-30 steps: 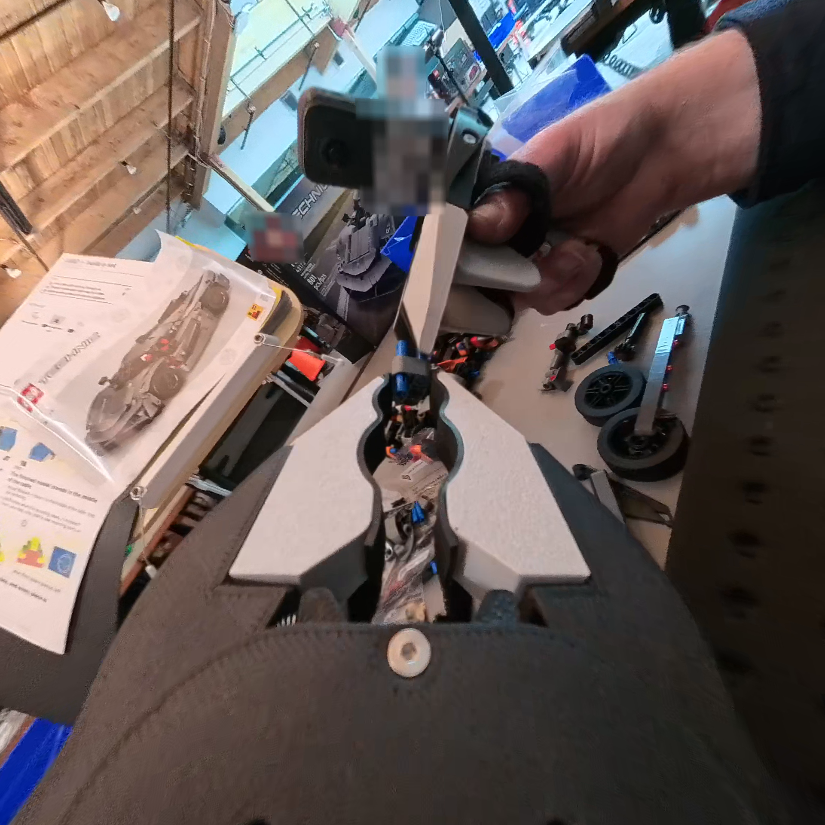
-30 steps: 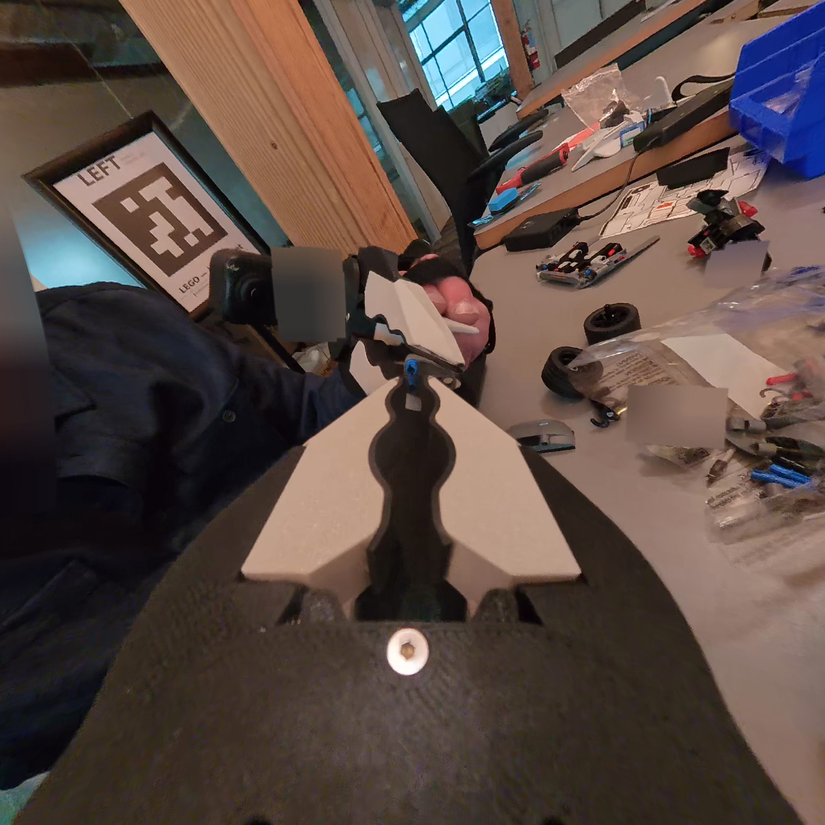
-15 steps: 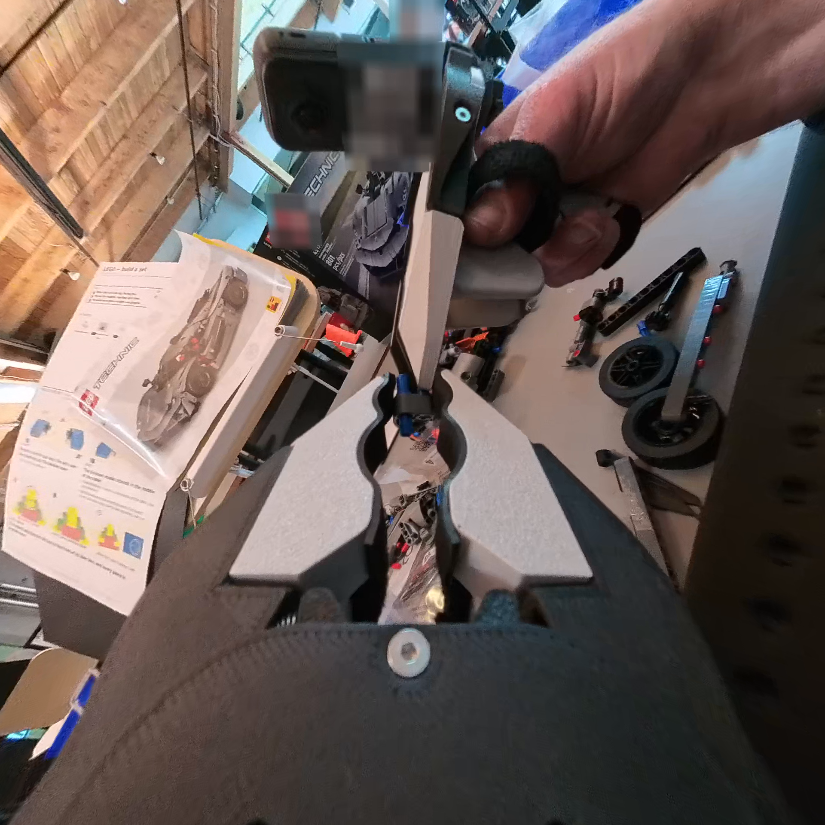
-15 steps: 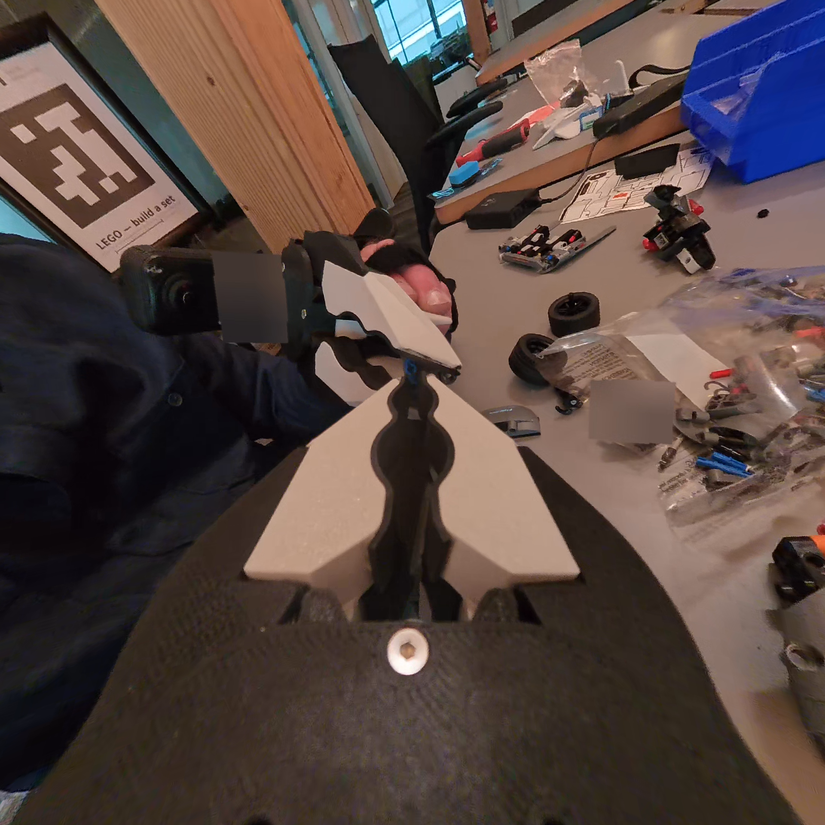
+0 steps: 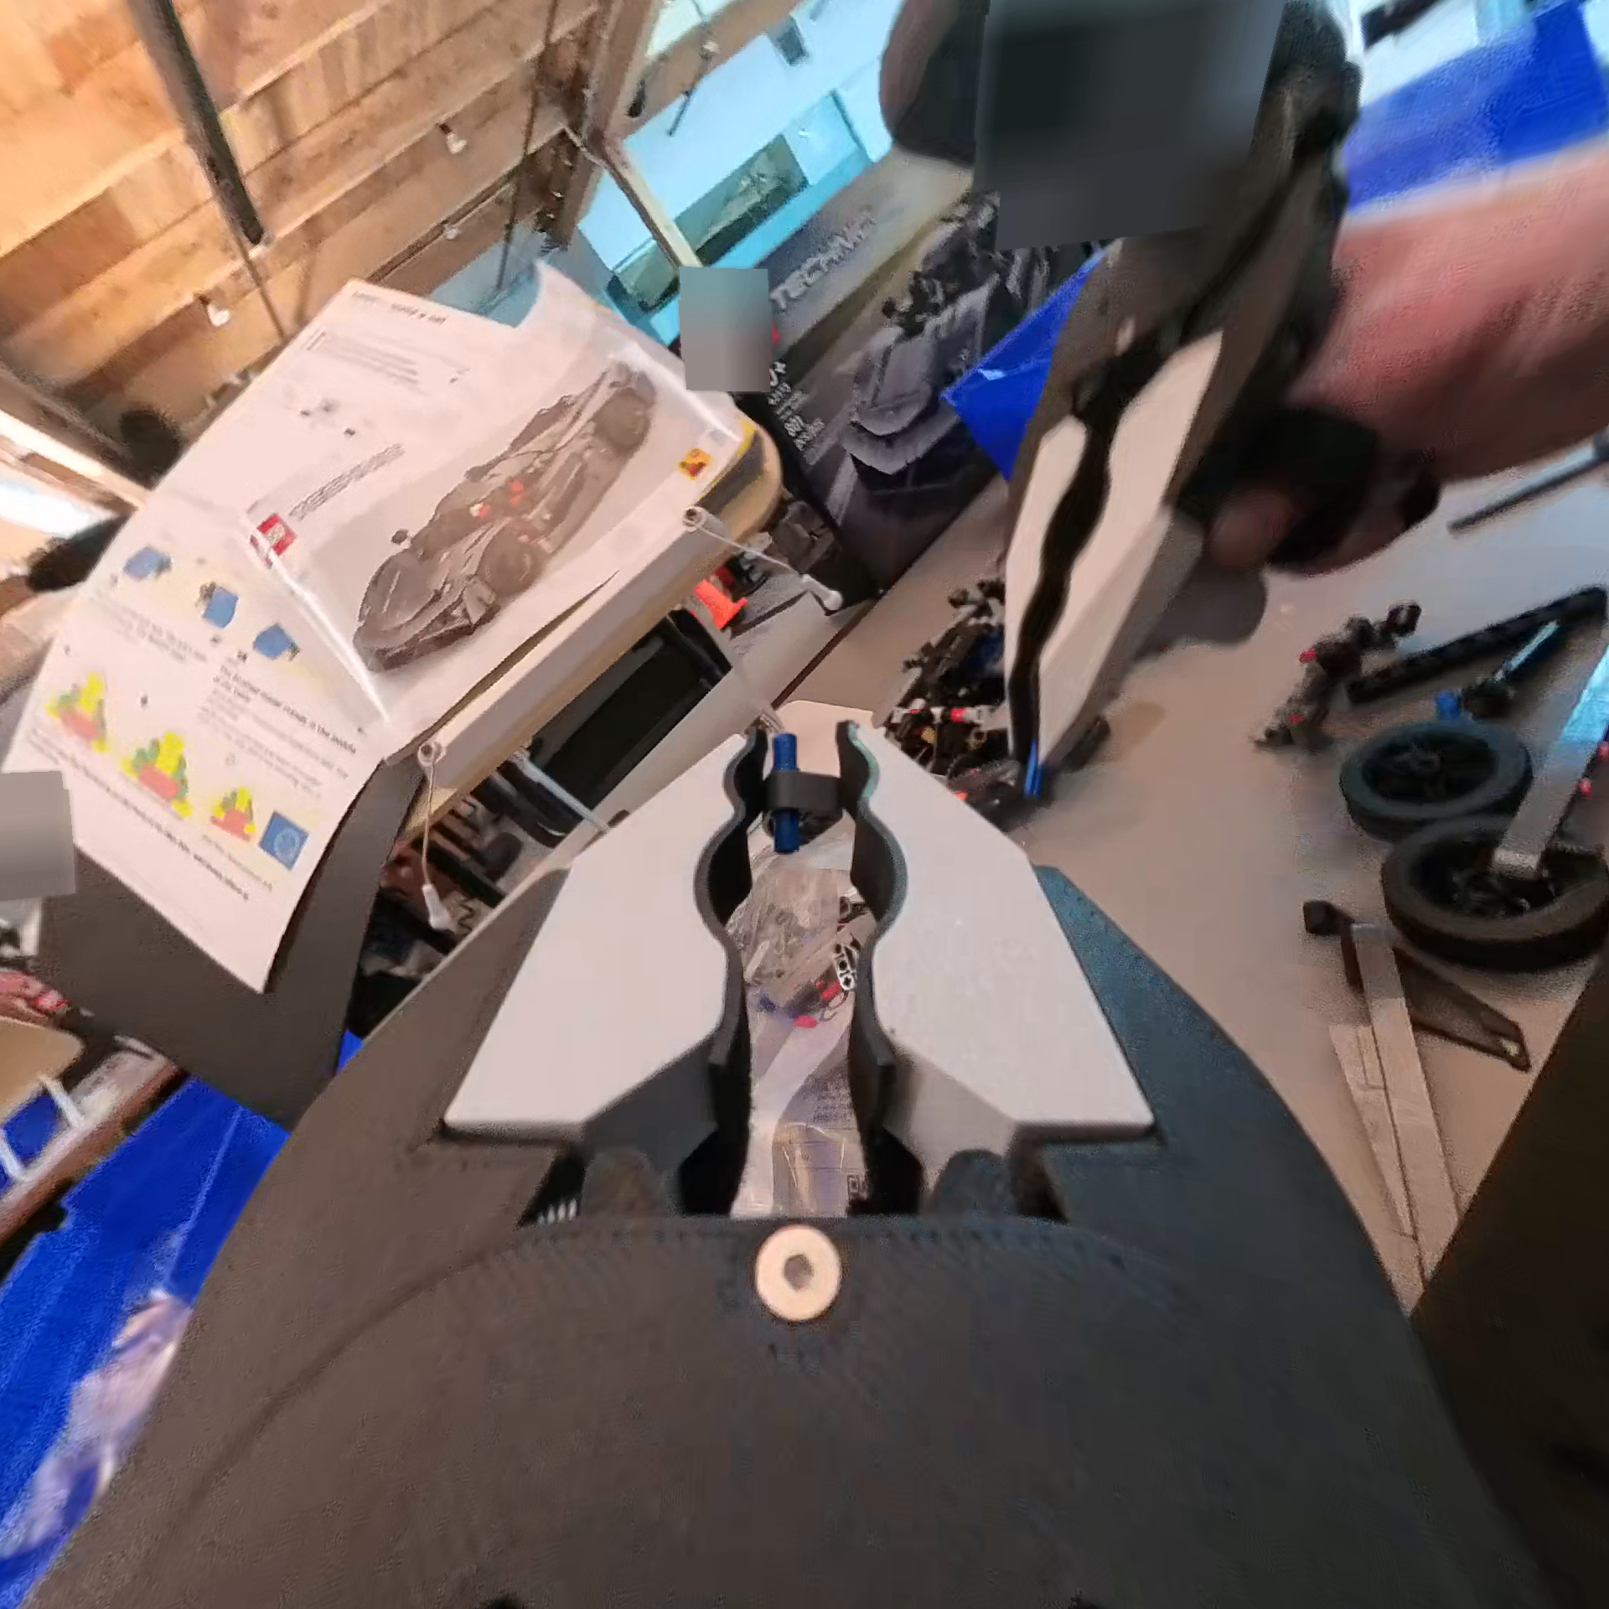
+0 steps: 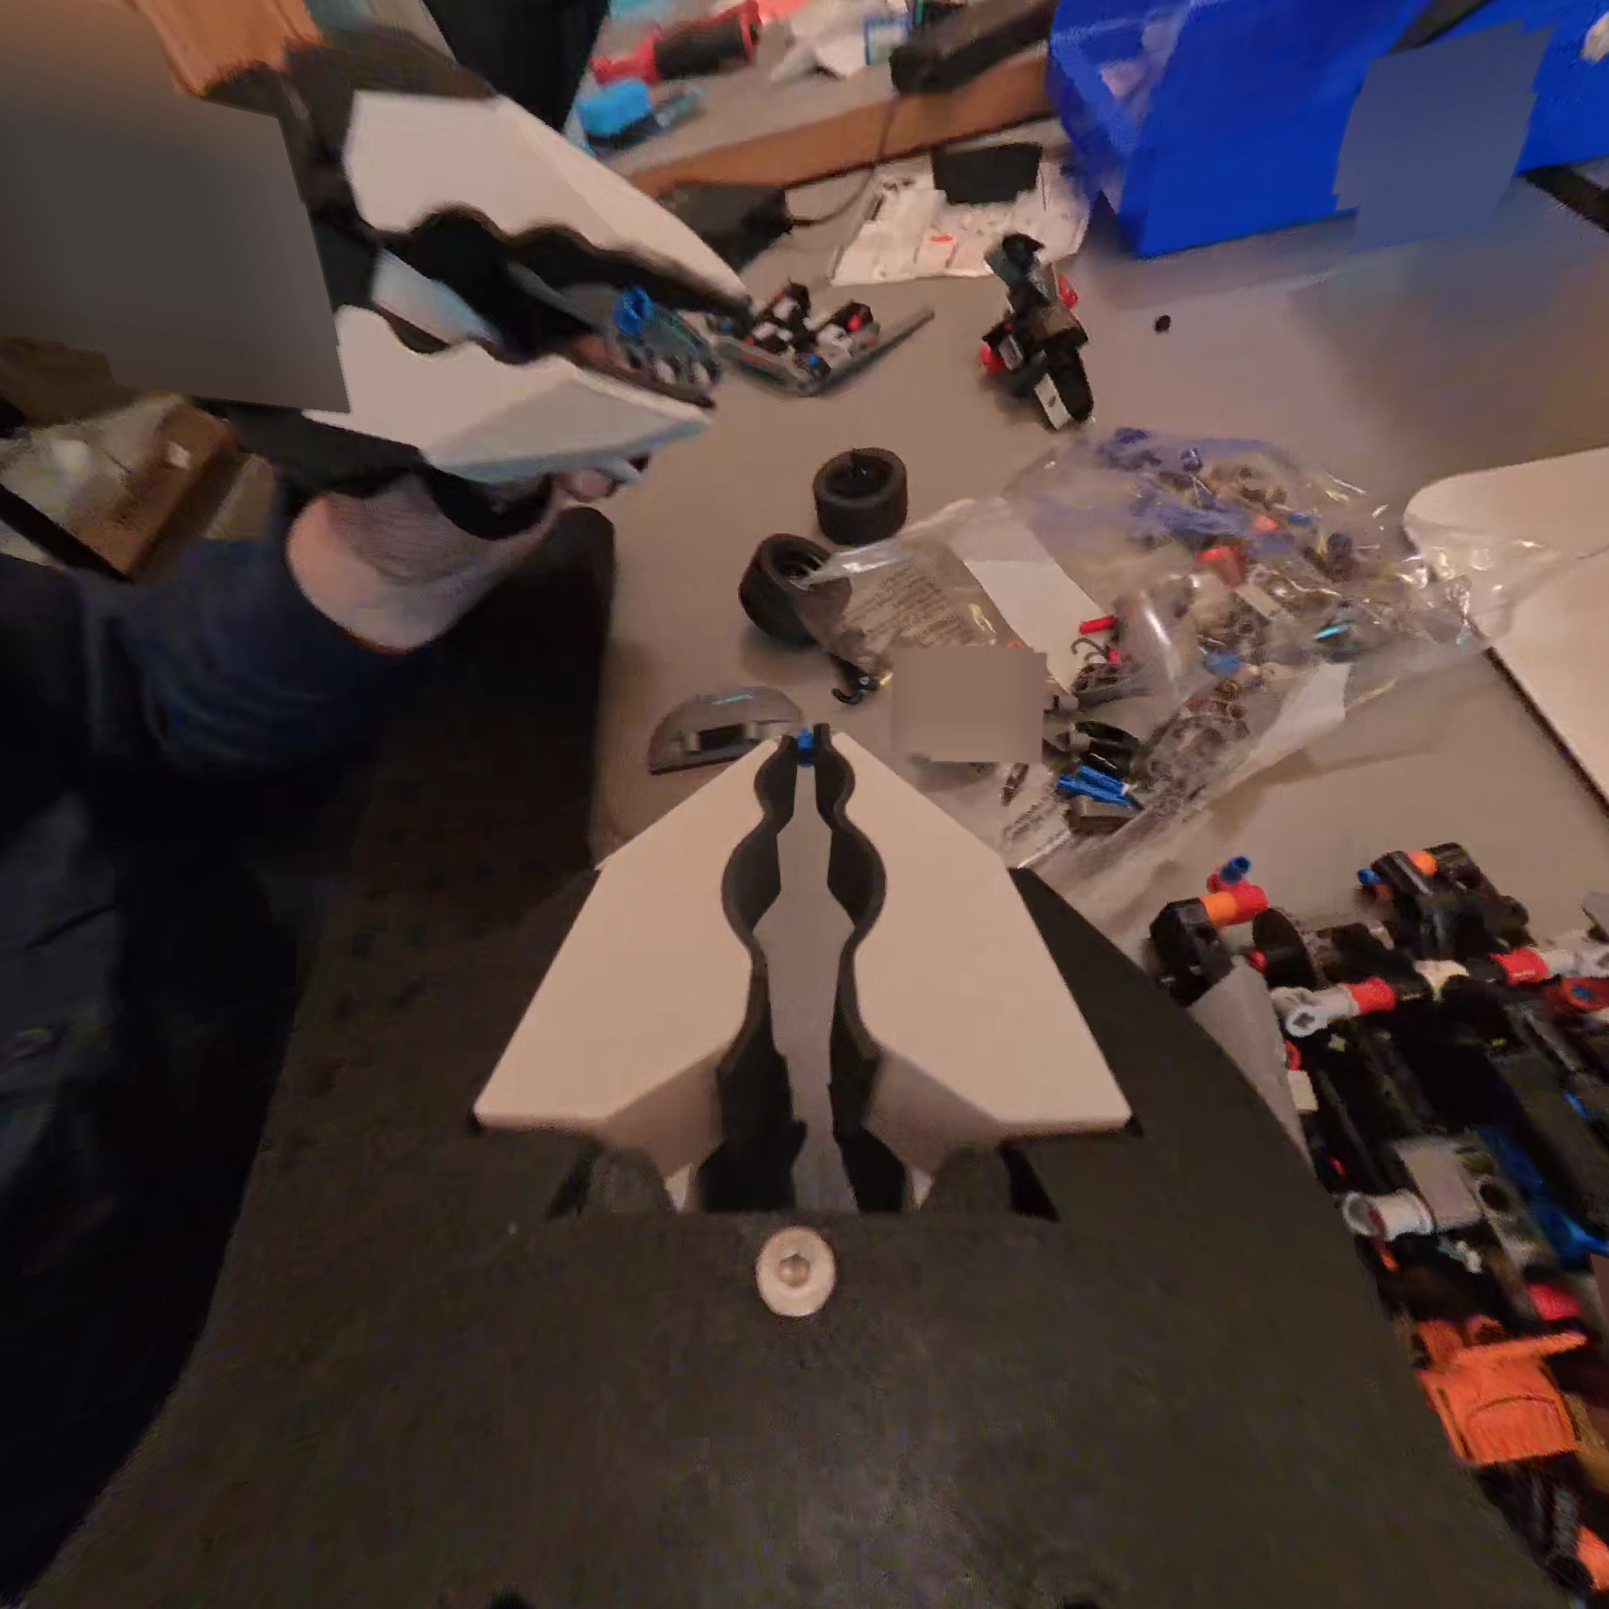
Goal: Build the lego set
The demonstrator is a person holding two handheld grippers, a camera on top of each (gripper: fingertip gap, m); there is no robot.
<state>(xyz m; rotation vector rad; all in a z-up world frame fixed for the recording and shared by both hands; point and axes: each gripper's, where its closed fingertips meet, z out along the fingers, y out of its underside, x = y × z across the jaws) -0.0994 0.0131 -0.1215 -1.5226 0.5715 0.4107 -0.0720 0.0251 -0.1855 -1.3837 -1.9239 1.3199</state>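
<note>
- Holding a small black connector (image 5: 801, 791) with a blue pin (image 5: 784, 794) through it, the left gripper (image 5: 799, 759) is clamped on that piece at its fingertips, raised above the grey table (image 5: 1167, 836)
- Pinching a second blue pin (image 6: 805, 747) at its very tips, the right gripper (image 6: 806, 749) is closed on it, raised above the table's near edge beside a grey curved panel (image 6: 723, 728)
- The step in hand looks like mating the two held pieces; it would go best with the pin's axis lined up on a free hole of the connector, then pushed straight in, since so shallow a tip grip could let the pin twist
- Counted in the right wrist view: two loose black tyres (image 6: 860, 493) near the table's middle, one clear bag of parts (image 6: 1219, 627) to their right, one blue bin (image 6: 1289, 113) at the far edge, one part-built chassis (image 6: 1428, 1045) at the near right edge
- Counted in the left wrist view: two wheels (image 5: 1435, 777) towards the table's right edge, one instruction sheet (image 5: 348, 557) propped at the left
</note>
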